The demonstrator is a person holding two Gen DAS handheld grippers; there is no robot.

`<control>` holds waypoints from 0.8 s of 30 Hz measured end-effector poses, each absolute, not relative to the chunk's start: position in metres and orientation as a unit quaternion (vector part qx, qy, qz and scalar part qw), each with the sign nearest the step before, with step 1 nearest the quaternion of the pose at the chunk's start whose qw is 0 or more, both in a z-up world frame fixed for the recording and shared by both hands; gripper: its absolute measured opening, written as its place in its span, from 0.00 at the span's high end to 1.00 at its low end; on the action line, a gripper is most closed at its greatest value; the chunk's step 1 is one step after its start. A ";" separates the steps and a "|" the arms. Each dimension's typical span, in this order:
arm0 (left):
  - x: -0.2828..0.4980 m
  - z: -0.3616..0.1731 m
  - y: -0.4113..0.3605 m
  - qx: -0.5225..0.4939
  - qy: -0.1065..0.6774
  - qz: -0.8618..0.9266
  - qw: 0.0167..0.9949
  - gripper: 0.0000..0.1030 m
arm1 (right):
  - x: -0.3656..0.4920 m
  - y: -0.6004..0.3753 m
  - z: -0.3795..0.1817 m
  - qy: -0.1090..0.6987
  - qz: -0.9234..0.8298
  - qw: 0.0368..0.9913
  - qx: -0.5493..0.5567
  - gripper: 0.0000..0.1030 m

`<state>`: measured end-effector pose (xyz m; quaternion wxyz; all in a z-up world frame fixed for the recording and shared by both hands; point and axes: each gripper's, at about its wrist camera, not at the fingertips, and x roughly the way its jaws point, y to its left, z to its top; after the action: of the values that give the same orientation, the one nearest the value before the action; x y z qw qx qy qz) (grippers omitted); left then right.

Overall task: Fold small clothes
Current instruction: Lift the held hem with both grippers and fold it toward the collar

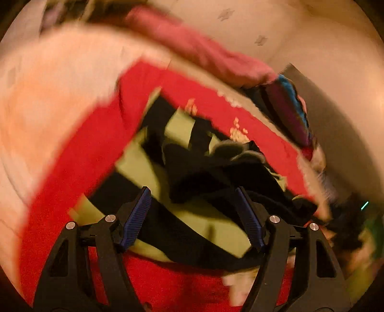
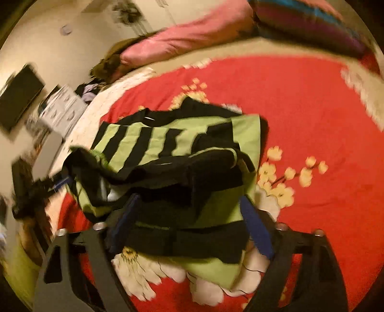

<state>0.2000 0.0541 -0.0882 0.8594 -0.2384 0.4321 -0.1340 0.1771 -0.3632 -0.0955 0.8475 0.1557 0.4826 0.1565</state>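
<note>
- Red bedspread point(image 2: 312, 115) with white and yellow flower print covers the bed; both views blurred.
- Green-and-black striped shirt point(image 2: 168, 148) lies bunched on the bedspread, roughly mid-bed, black parts heaped over the green stripes. In the left wrist view the same shirt point(image 1: 192, 172) fills the centre.
- Left gripper point(image 1: 192, 211): jaws apart, blue pads on either side of the shirt fabric, gaps visible between pads and cloth. Released, nothing clamped.
- Right gripper point(image 2: 189, 223): jaws apart over the near edge of the shirt, blue pads on either side of the black hem. Looks released; blur makes contact at the left pad hard to judge.
- Left gripper also shows at the far left of the right wrist view, beside the shirt's left end; details too blurred.
- Large white flower print point(image 2: 148, 271) sits under the near edge of the shirt.
- Pink pillow point(image 2: 192, 36) at the far side of the bed, striped purple-blue cushion point(image 2: 312, 21) to its right.
- Pale wall point(image 1: 300, 31) with small grey marks behind the bed.
- Left of the bed: dark flat panel point(image 2: 21, 96) and a pale box point(image 2: 62, 110), both smeared.
</note>
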 end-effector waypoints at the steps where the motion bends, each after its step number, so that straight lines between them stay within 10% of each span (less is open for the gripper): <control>1: 0.205 -0.094 0.053 -0.246 0.447 -0.129 0.851 0.48 | 0.180 -0.364 -0.096 0.487 0.160 0.842 0.169 0.67; 2: 0.209 -0.096 0.052 -0.244 0.450 -0.131 0.849 0.74 | 0.185 -0.366 -0.096 0.487 0.166 0.837 0.187 0.87; 5: 0.216 -0.088 0.054 -0.269 0.436 -0.137 0.848 1.00 | 0.197 -0.378 -0.085 0.459 0.160 0.838 0.247 0.89; 13: 0.241 -0.060 0.065 -0.338 0.373 -0.079 0.861 0.99 | 0.230 -0.412 -0.098 0.417 0.125 0.796 0.421 0.87; 17: 0.230 -0.059 0.076 -0.330 0.334 -0.031 0.882 0.75 | 0.229 -0.420 -0.102 0.386 0.095 0.810 0.431 0.44; 24: 0.217 -0.071 0.089 -0.233 0.338 -0.013 0.912 0.55 | 0.218 -0.411 -0.088 0.396 0.091 0.872 0.274 0.24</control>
<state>0.2169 0.0893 -0.0708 0.9118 -0.2329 0.3380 -0.0134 0.2177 -0.4108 -0.0880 0.8715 0.2744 0.3961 0.0910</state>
